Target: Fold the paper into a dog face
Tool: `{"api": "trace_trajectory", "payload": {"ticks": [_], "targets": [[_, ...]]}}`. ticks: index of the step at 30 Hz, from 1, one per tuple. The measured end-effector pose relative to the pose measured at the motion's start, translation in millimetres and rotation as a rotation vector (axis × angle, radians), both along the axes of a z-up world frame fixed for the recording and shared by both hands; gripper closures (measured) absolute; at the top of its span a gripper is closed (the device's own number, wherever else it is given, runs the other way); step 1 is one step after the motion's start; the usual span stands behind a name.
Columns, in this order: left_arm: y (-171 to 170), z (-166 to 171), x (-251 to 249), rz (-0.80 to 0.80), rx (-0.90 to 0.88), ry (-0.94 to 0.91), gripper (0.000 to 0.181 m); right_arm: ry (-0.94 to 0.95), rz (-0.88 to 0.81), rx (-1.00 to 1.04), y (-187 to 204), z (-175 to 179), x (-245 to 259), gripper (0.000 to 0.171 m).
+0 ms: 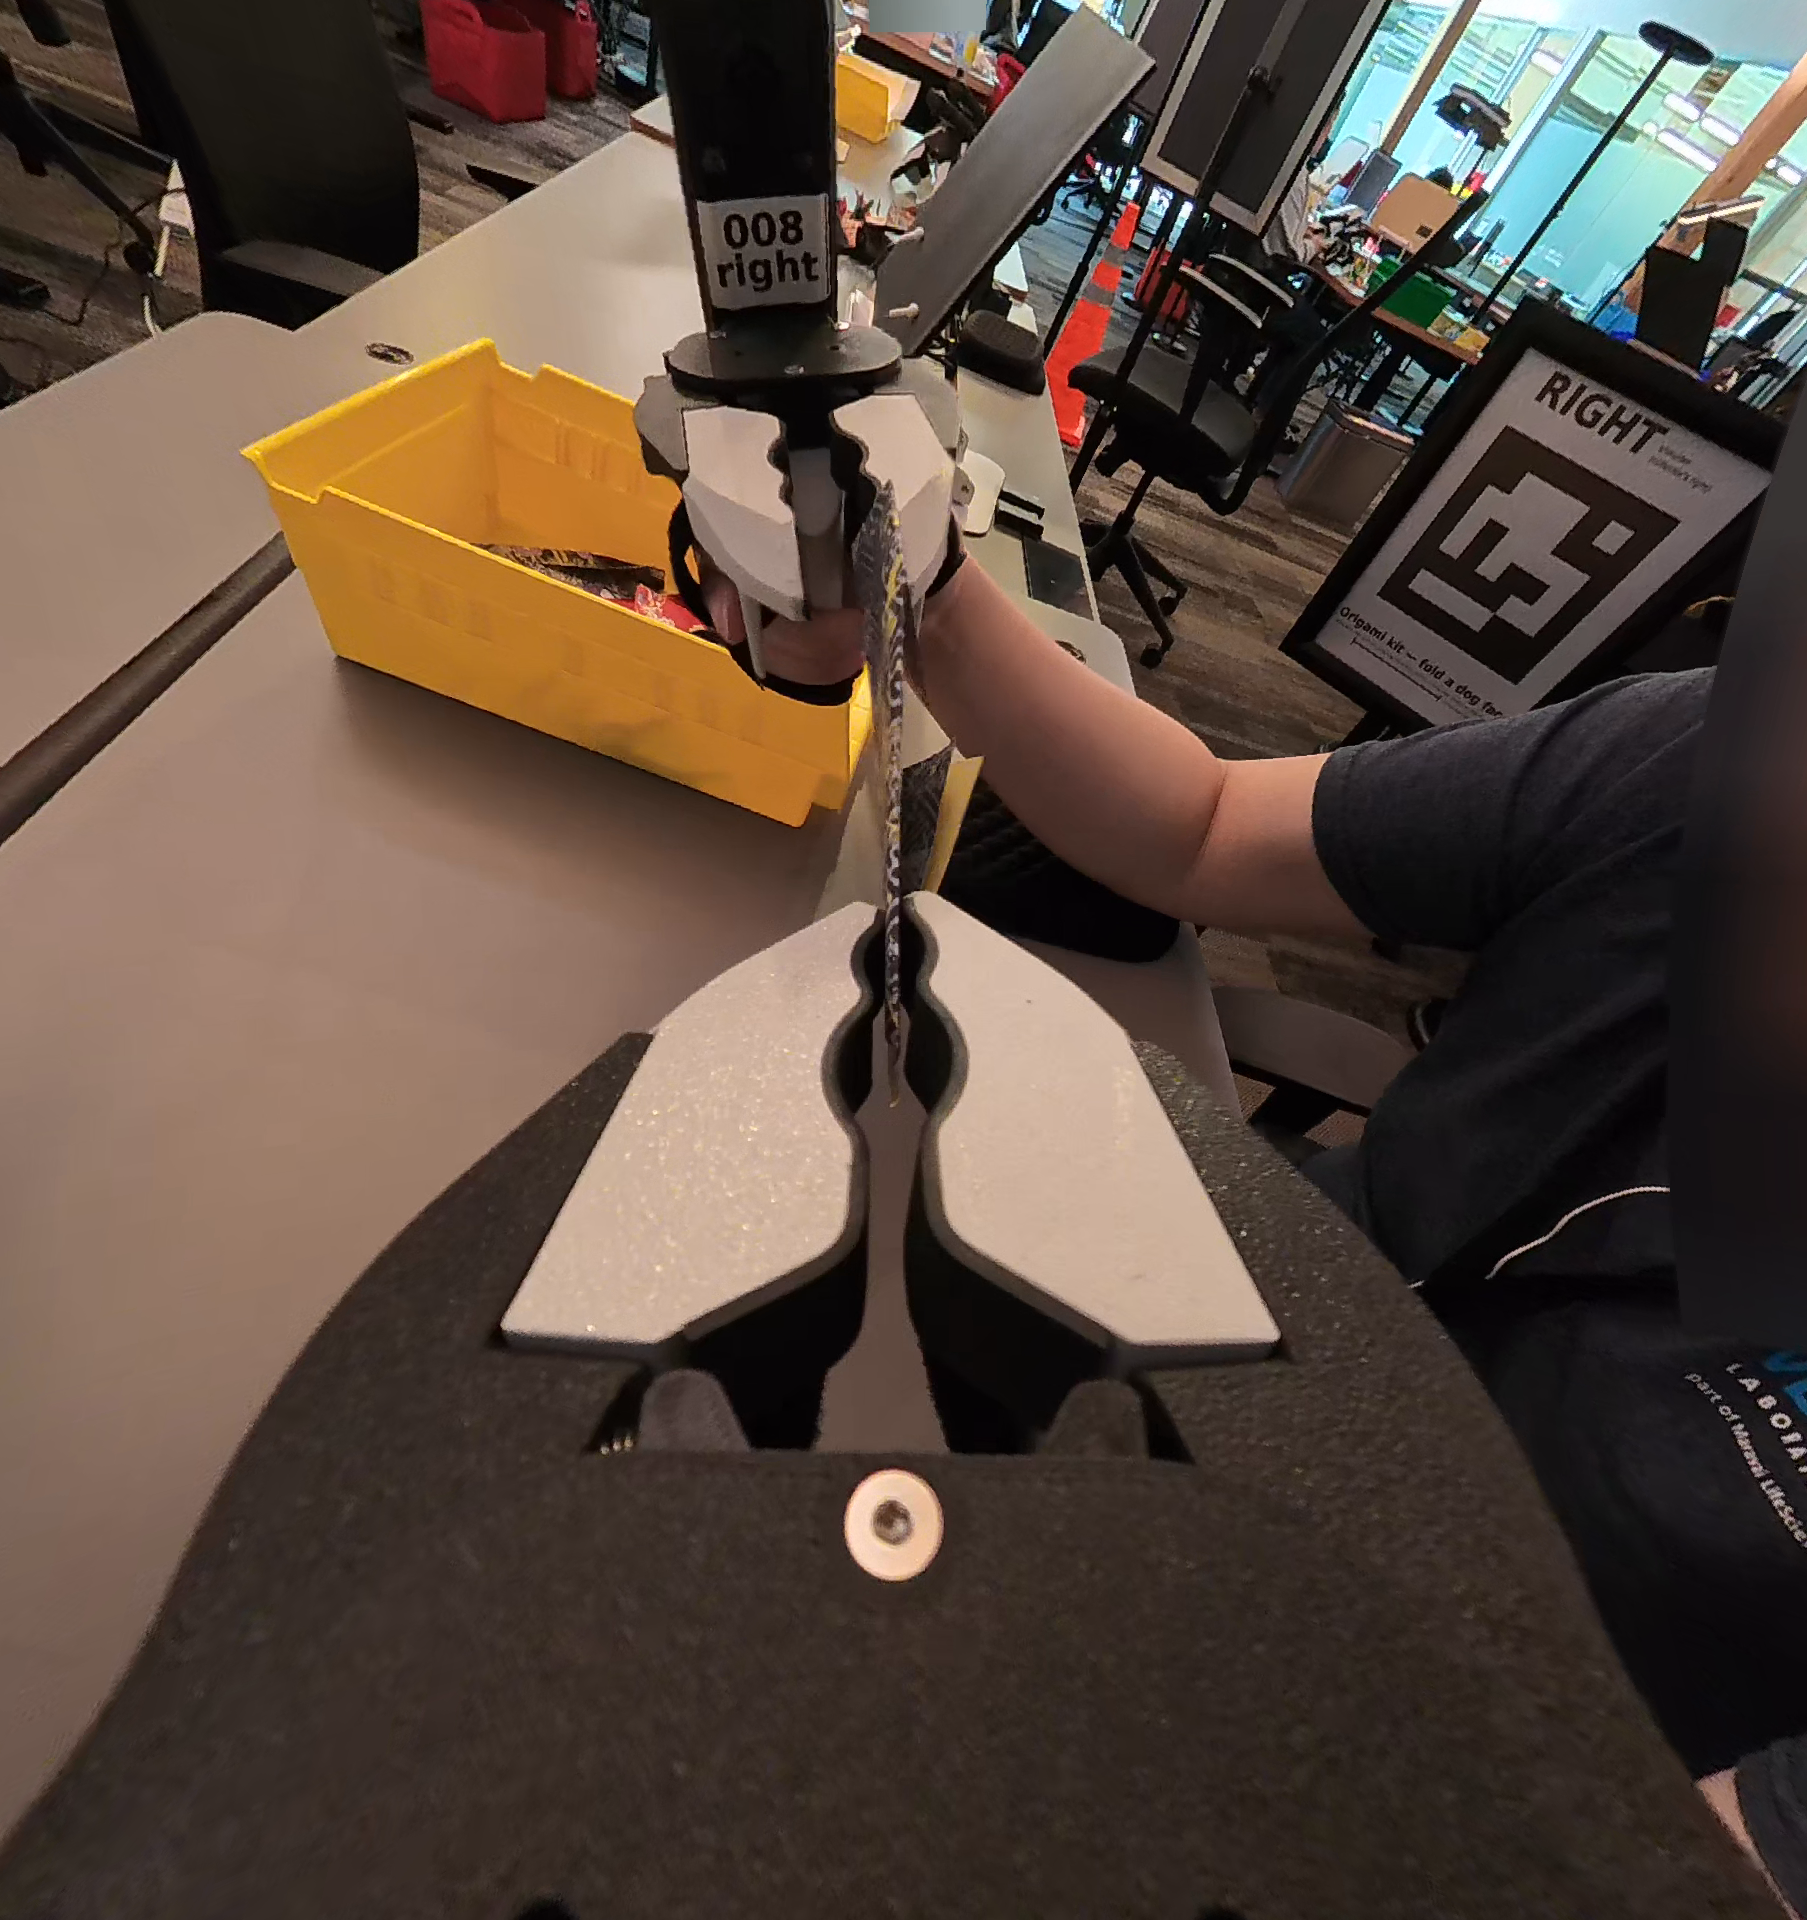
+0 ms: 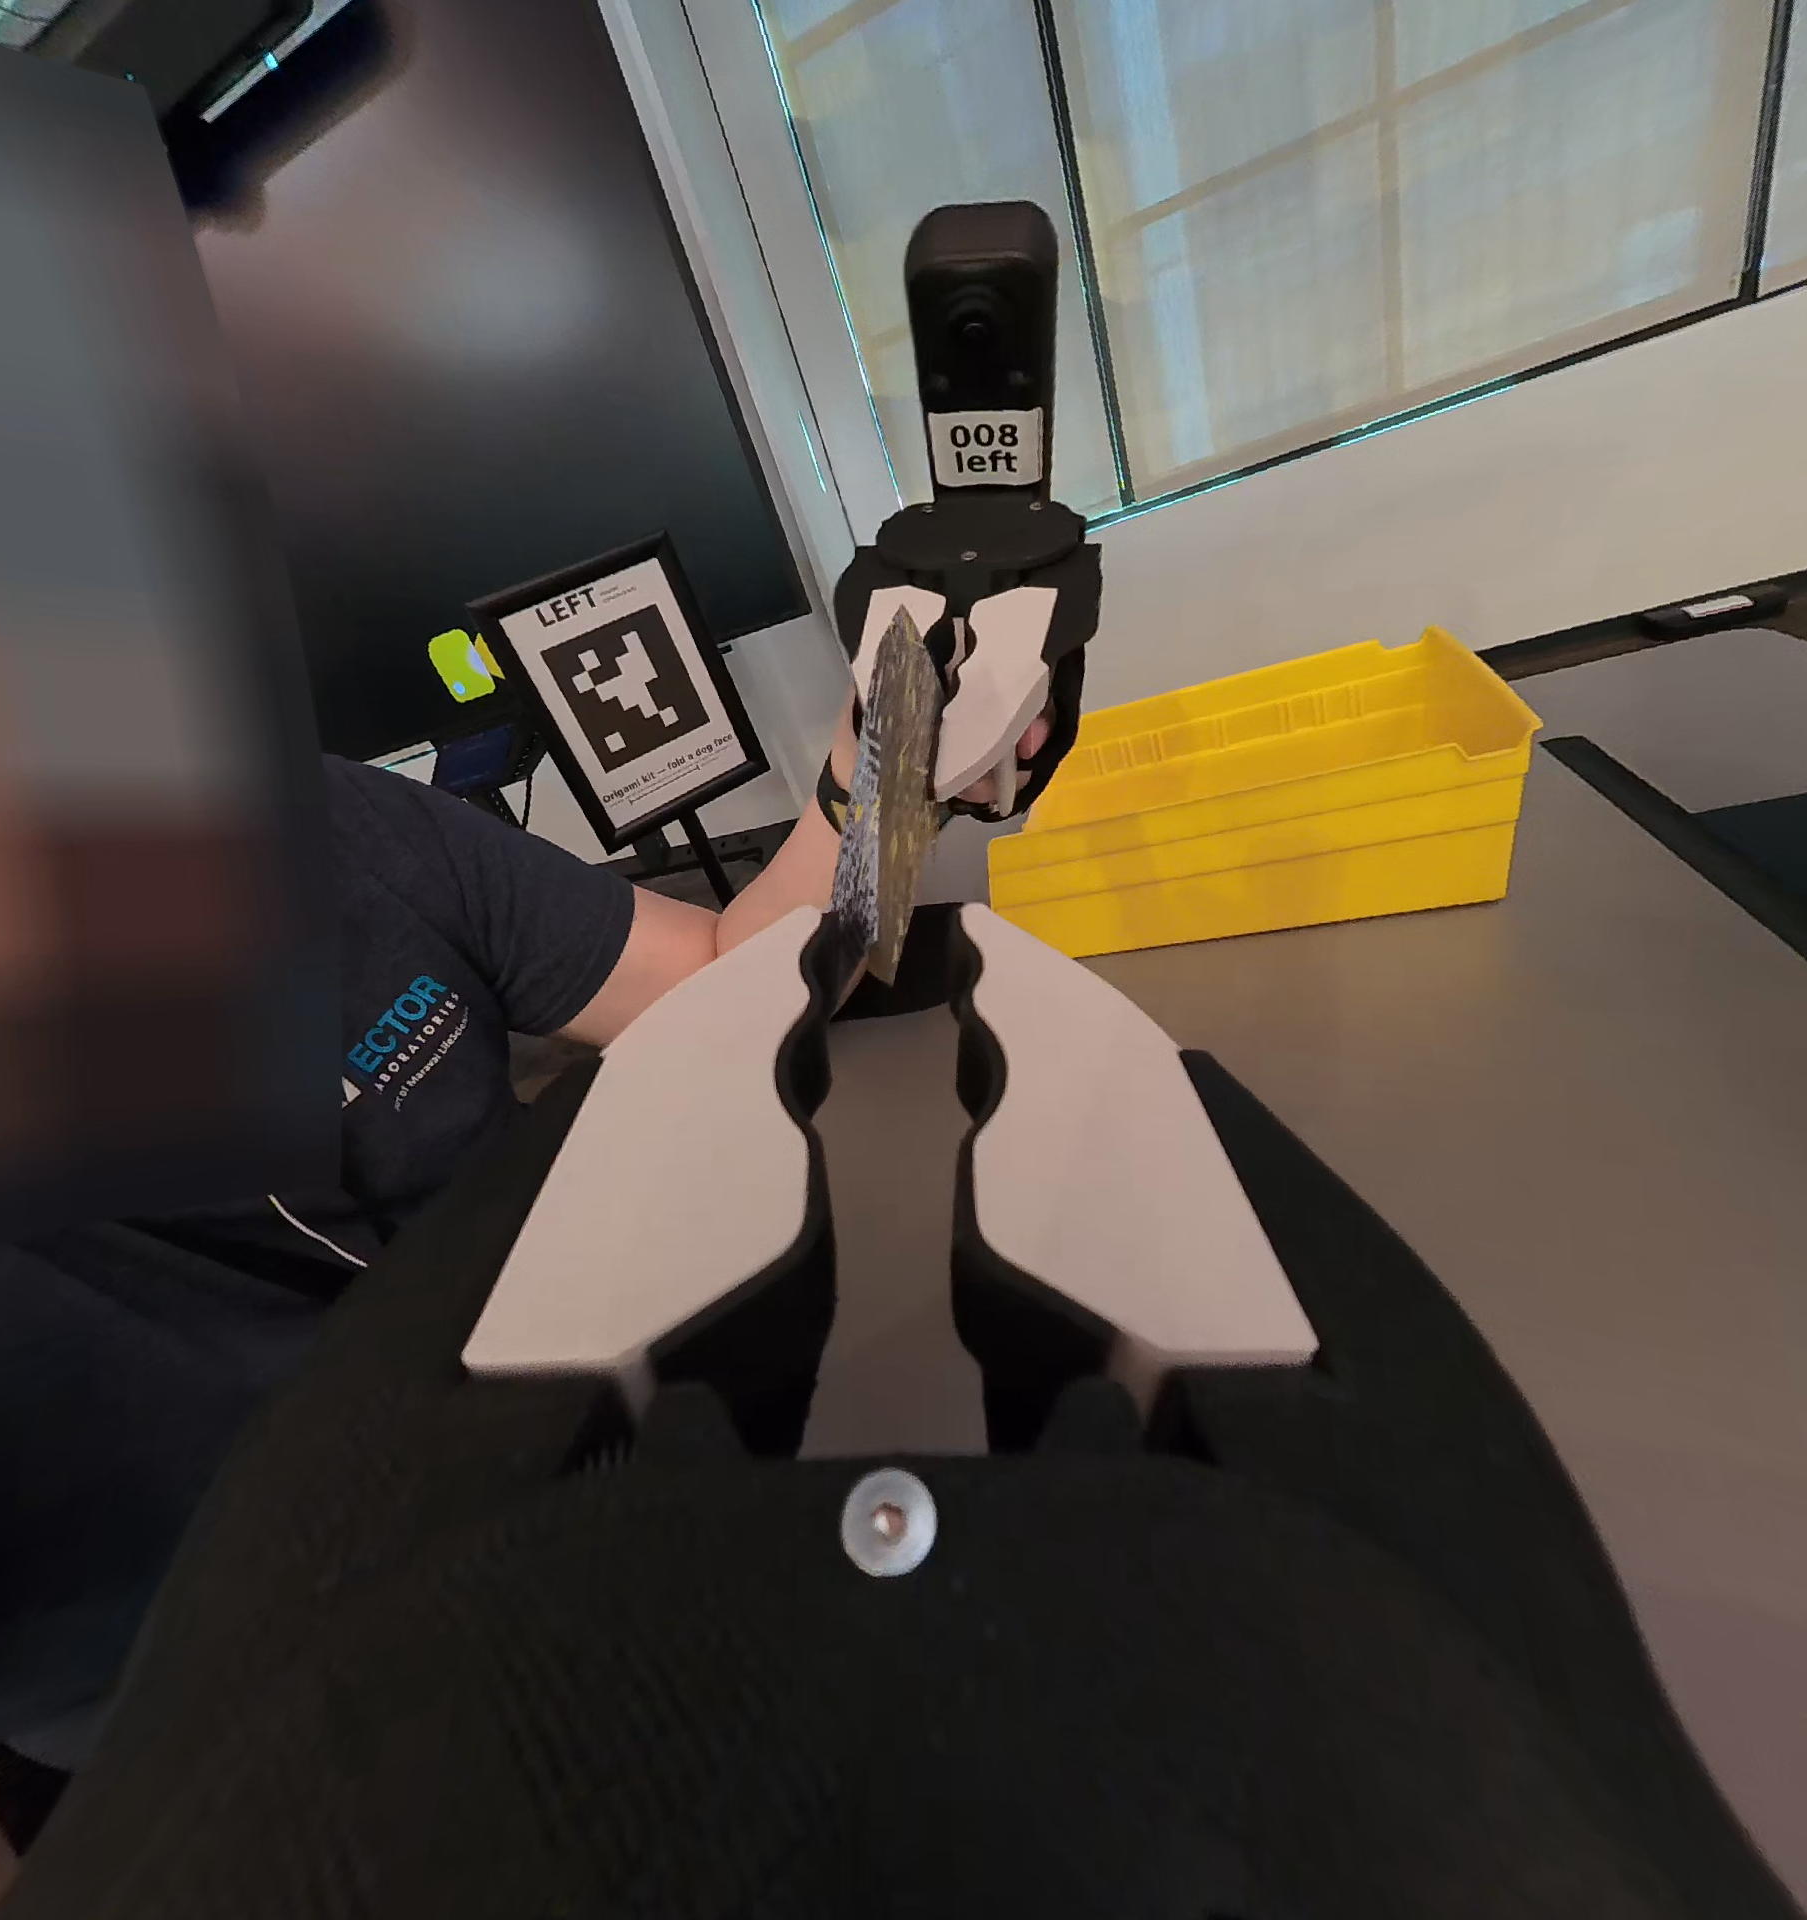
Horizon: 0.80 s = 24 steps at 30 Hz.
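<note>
We hold the paper (image 1: 891, 790) up in the air over the near edge of the grey table (image 1: 255, 987), edge-on to both cameras, so its folded layers hang free and can be worked from either side. Our left gripper (image 1: 897, 914) is clamped on one end of the sheet, its jaws pressed together with the patterned paper running down the gap between them. Our right gripper (image 2: 883, 920) faces it with the jaws standing apart; the paper's other end lies against the inner face of one finger, not pinched. We judge that the left pinch is meant to anchor the piece while the right one gets ready to take a new hold or press a crease. The yellow bin (image 1: 525, 582) sits on the table beyond the grippers, with more patterned sheets inside, well clear of the fold.
</note>
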<state>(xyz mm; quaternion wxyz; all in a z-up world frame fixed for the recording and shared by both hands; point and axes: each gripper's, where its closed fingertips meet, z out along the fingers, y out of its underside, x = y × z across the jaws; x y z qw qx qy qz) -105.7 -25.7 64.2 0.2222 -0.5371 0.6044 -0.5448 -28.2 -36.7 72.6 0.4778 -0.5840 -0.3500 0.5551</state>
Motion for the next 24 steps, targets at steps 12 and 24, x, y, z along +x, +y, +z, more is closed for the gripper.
{"api": "trace_trajectory", "payload": {"ticks": [12,24], "targets": [[-2.1,-1.2,1.9,-0.012,-0.034,0.008,0.181,0.007,-0.001,0.027,-4.0,7.6,-2.5,0.153],[-3.9,-2.2,3.1,-0.019,-0.042,0.014,0.181,-0.016,0.000,0.029,-2.8,3.1,-7.3,0.159]]}}
